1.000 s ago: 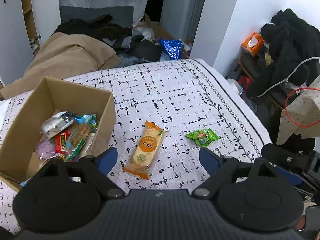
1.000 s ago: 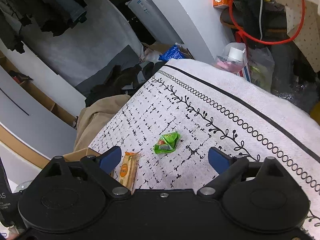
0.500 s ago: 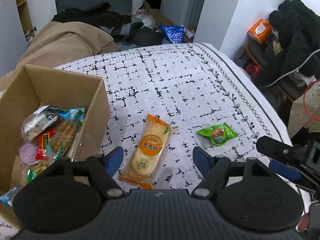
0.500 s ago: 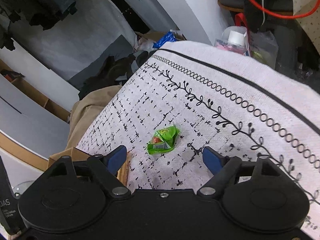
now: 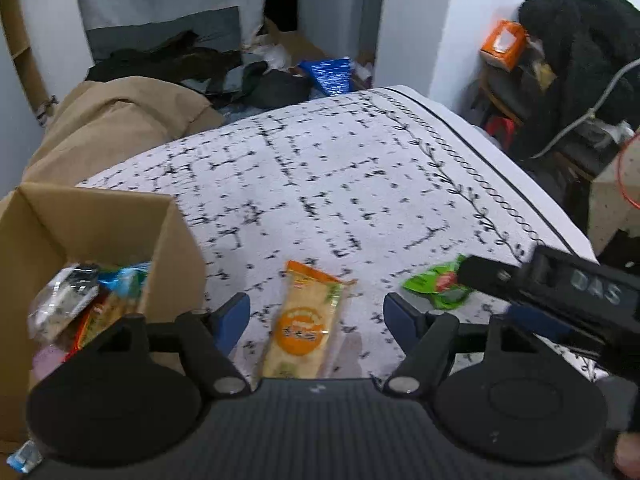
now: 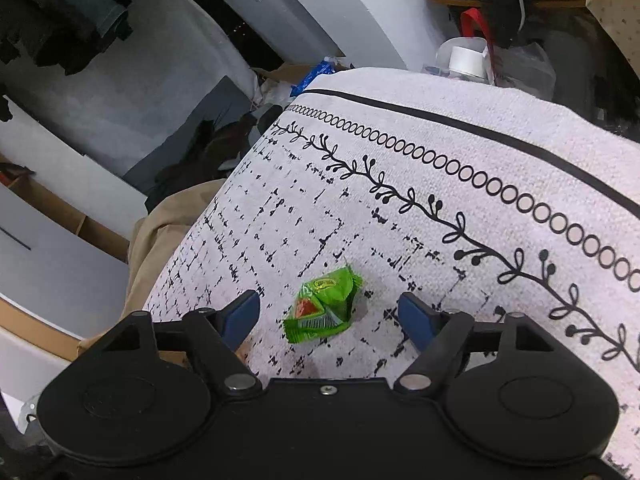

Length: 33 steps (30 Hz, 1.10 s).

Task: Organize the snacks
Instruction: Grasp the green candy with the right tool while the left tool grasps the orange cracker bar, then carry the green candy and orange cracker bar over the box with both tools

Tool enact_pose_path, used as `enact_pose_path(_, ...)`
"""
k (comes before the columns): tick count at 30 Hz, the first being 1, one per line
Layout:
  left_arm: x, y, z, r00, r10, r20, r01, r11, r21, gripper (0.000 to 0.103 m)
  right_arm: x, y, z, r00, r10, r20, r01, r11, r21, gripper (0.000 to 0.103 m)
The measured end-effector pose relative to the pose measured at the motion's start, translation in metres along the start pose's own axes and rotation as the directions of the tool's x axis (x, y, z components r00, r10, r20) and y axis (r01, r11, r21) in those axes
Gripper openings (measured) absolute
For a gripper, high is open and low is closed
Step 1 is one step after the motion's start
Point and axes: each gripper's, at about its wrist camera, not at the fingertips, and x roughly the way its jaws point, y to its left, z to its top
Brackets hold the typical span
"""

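Left gripper (image 5: pixel 316 318) low over the patterned cloth (image 5: pixel 320 184), jaws apart and just been closing, orange snack pack (image 5: pixel 302 322) lying flat between the fingers, not yet pinched. Only in this left view: cardboard box (image 5: pixel 168 240) just left of the pack, already holding several snacks (image 5: pixel 80 304). Right gripper (image 6: pixel 328 318) also spread, jaws likewise closing, green snack packet (image 6: pixel 324 306) on the cloth between them, untouched. Only in the right view: border of circles and vines (image 6: pixel 460 200) on the cloth.
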Motion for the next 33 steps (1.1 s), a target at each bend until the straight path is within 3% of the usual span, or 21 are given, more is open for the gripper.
enact_pose_path(7, 0.027, 0.007, -0.002, 0.997, -0.006, -0.073, 0.004, 1.0, -0.029, 0.065, 0.008, 0.008, -0.005, 1.0, 0.003, 0.008, -0.002, 0.999, -0.04, 0.066)
enact_pose_path(9, 0.032, 0.01, -0.003, 0.996, -0.014, -0.088, 0.01, 0.999, -0.043, 0.063, 0.01, 0.009, -0.005, 1.0, 0.003, 0.004, -0.003, 0.999, -0.048, 0.057)
enact_pose_path(13, 0.039, 0.02, -0.006, 0.991, -0.045, -0.126, 0.031, 0.994, -0.107, 0.041, 0.012, 0.007, -0.005, 1.0, -0.008, -0.002, 0.008, 0.999, -0.052, 0.038)
enact_pose_path(16, 0.034, 0.019, -0.005, 0.992, -0.039, -0.116, 0.029, 0.996, -0.09, 0.039, 0.012, 0.007, -0.006, 1.0, -0.017, 0.0, 0.017, 0.997, -0.07, 0.032)
enact_pose_path(27, 0.001, 0.024, 0.002, 0.998, -0.019, -0.059, 0.013, 0.995, -0.098, 0.038, -0.008, 0.016, -0.005, 1.0, -0.004, -0.001, 0.004, 0.996, -0.086, 0.029)
enact_pose_path(33, -0.023, 0.027, 0.005, 1.0, -0.007, -0.027, 0.004, 0.995, -0.097, 0.038, -0.032, 0.033, -0.001, 0.998, 0.047, 0.032, -0.043, 0.993, -0.11, 0.029)
